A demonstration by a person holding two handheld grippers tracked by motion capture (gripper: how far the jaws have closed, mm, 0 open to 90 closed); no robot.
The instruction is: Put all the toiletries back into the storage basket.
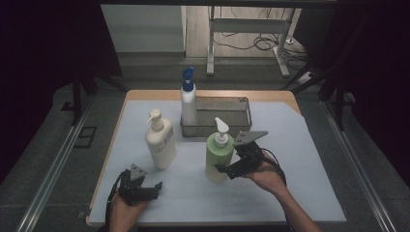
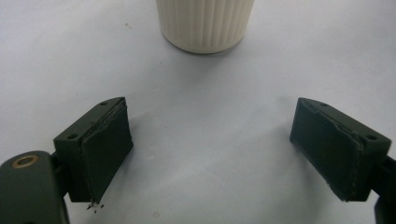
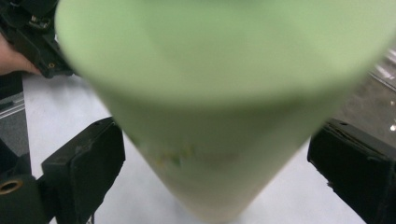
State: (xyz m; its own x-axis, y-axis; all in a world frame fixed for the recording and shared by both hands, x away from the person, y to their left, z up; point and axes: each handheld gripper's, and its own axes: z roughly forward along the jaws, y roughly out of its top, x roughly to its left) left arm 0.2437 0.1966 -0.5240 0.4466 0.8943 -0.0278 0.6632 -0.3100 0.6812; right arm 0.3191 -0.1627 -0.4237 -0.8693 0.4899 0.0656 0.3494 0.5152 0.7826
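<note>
A pale green pump bottle (image 1: 218,157) stands upright on the white mat, right of centre. My right gripper (image 1: 226,170) reaches it from the right, low on its body. In the right gripper view the green bottle (image 3: 210,116) sits between the two pads with a thin gap on each side, so the right gripper (image 3: 215,140) is open around it. A cream pump bottle (image 1: 160,142) stands to the left. My left gripper (image 1: 153,188) rests open near the front edge. In the left gripper view its jaws (image 2: 210,135) are wide apart and empty, with the cream bottle (image 2: 205,23) ahead.
A metal mesh basket (image 1: 237,118) sits at the back of the mat, and a white spray bottle with a blue head (image 1: 188,99) stands at its left end. The white mat (image 1: 290,159) covers the wooden table. Dark curtains flank both sides.
</note>
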